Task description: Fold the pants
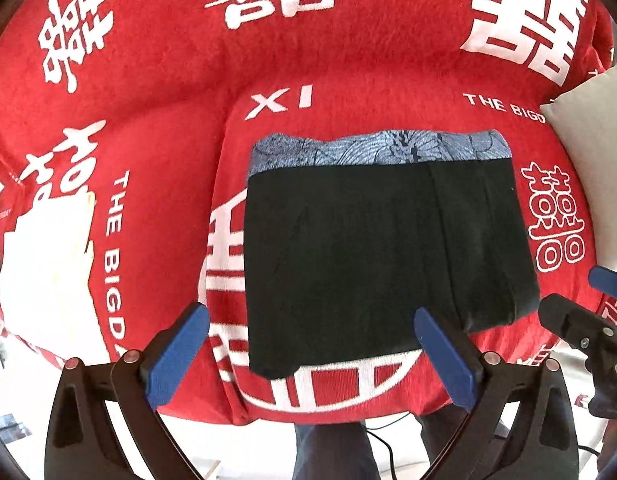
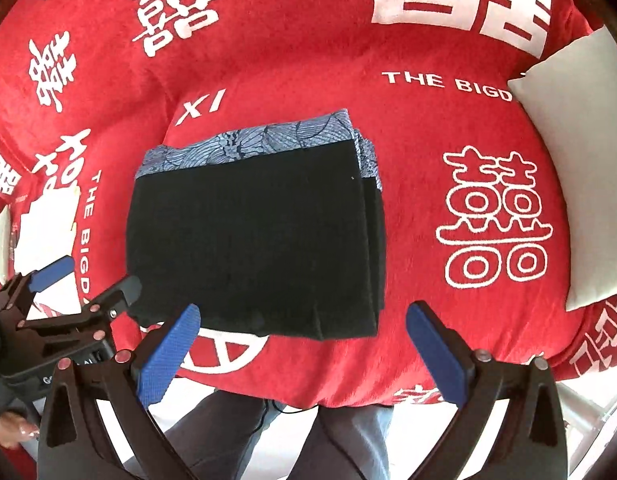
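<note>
Pants [image 1: 380, 248], black with a blue patterned waistband [image 1: 380, 148], lie folded into a compact rectangle on the red blanket [image 1: 168, 120], near its front edge. A pale cushion [image 2: 576, 168] sits well off to the right. Both tools hang above the bundle, pointing straight down at it. The left gripper [image 1: 312, 356] stands wide, nothing between its blue pads, over the near left corner; the right gripper [image 2: 304, 348] is equally wide and empty, over the near right corner. The bundle's longer side runs left to right, waistband at the far edge, so each hand is about equally near its own end. Judging by the tidy stack, the folding looks finished, or one last smoothing remains.
</note>
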A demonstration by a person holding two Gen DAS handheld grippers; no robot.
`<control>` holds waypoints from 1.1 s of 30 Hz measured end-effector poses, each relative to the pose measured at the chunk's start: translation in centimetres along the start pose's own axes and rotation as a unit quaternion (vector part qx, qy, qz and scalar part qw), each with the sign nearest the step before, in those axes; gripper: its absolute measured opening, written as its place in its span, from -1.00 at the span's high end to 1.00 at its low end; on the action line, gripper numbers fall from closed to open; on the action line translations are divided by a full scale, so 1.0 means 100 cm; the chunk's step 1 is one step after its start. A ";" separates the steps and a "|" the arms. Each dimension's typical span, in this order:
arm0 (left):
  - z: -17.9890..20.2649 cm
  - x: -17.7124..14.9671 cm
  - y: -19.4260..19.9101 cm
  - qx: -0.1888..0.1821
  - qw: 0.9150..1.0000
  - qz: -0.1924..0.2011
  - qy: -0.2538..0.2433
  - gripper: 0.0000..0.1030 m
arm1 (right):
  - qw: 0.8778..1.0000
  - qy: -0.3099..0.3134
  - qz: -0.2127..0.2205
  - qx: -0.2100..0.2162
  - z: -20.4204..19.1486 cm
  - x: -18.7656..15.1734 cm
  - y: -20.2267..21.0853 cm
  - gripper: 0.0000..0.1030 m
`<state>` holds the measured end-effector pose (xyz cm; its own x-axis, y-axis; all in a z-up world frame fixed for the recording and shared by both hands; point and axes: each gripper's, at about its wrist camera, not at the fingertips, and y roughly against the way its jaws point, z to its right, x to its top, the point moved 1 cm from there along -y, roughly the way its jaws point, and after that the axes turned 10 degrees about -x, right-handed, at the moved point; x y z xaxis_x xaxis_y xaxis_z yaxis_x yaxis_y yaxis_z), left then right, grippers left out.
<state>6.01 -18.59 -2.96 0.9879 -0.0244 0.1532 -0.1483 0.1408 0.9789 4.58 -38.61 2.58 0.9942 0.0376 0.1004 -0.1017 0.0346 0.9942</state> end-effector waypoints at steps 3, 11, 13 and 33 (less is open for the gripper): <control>-0.001 -0.004 0.004 0.002 1.000 -0.005 0.003 -1.00 | 1.000 -0.007 -0.004 -0.001 0.000 -0.003 0.004 -1.00; -0.001 -0.008 0.015 -0.001 1.000 -0.008 0.002 -1.00 | 1.000 -0.008 -0.002 -0.006 -0.001 -0.004 0.013 -1.00; 0.000 -0.008 0.016 -0.001 1.000 -0.010 0.001 -1.00 | 1.000 -0.008 -0.002 -0.006 -0.001 -0.004 0.015 -1.00; 0.004 -0.018 0.028 0.002 1.000 -0.010 -0.009 -1.00 | 1.000 -0.002 0.000 -0.030 -0.008 -0.007 0.029 -1.00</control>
<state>3.76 -18.55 -0.42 0.9896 -0.0448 0.1369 -0.1297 0.1363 0.9821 3.53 -37.75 5.31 0.9944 0.0335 0.1002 -0.1029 0.0935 0.9903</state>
